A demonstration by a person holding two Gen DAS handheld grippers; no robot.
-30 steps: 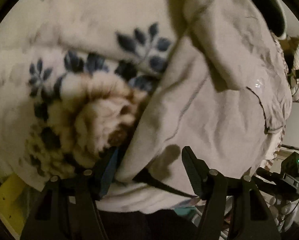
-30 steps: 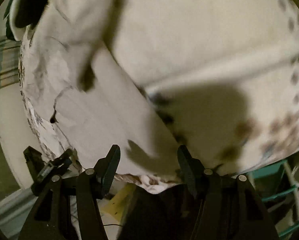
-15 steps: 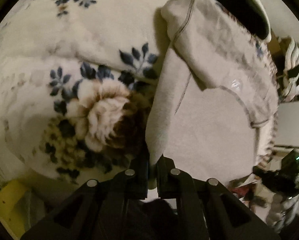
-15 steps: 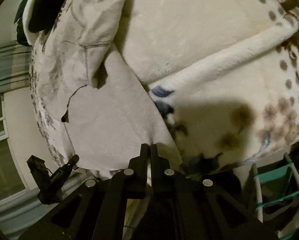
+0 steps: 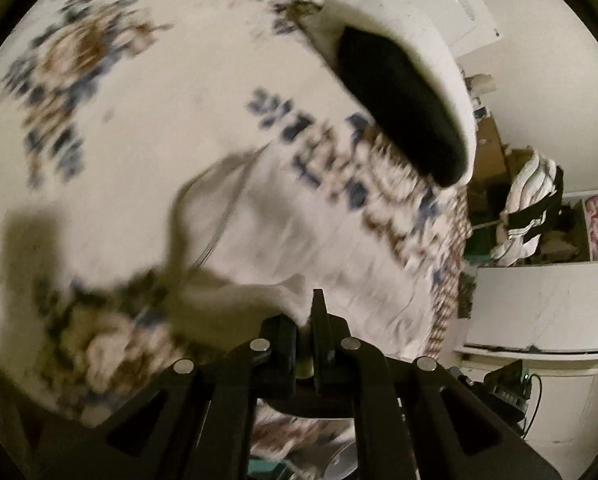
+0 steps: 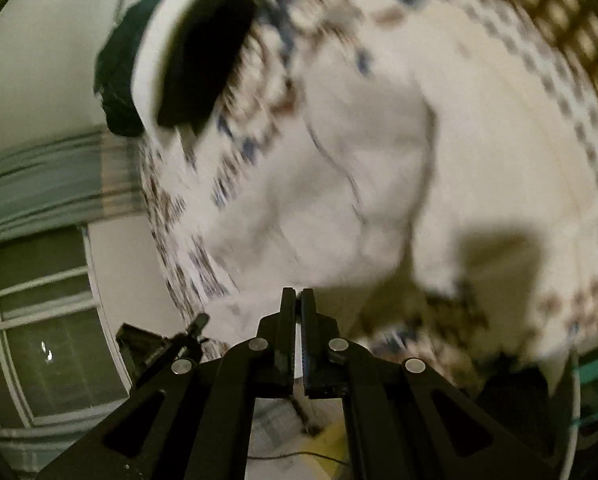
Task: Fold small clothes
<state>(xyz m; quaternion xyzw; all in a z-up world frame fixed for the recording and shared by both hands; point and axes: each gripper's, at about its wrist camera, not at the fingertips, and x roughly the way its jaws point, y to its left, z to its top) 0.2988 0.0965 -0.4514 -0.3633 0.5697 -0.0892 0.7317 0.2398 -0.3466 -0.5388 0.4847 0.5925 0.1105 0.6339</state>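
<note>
- Garment (image 5: pixel 283 240), a small pale piece of clothing, lay blurred across the floral blanket (image 5: pixel 99 92), its near edge lifted toward both cameras.
- The left gripper (image 5: pixel 307 328) was clenched on that near edge, cloth bunched between its fingers.
- The right gripper (image 6: pixel 297 320) was likewise closed tight, a pale strip of the garment (image 6: pixel 339 208) showing in the narrow slit between its fingers.
- A black-and-white cushion (image 5: pixel 403 96) rested on the blanket (image 6: pixel 519 140) beyond the garment.
</note>
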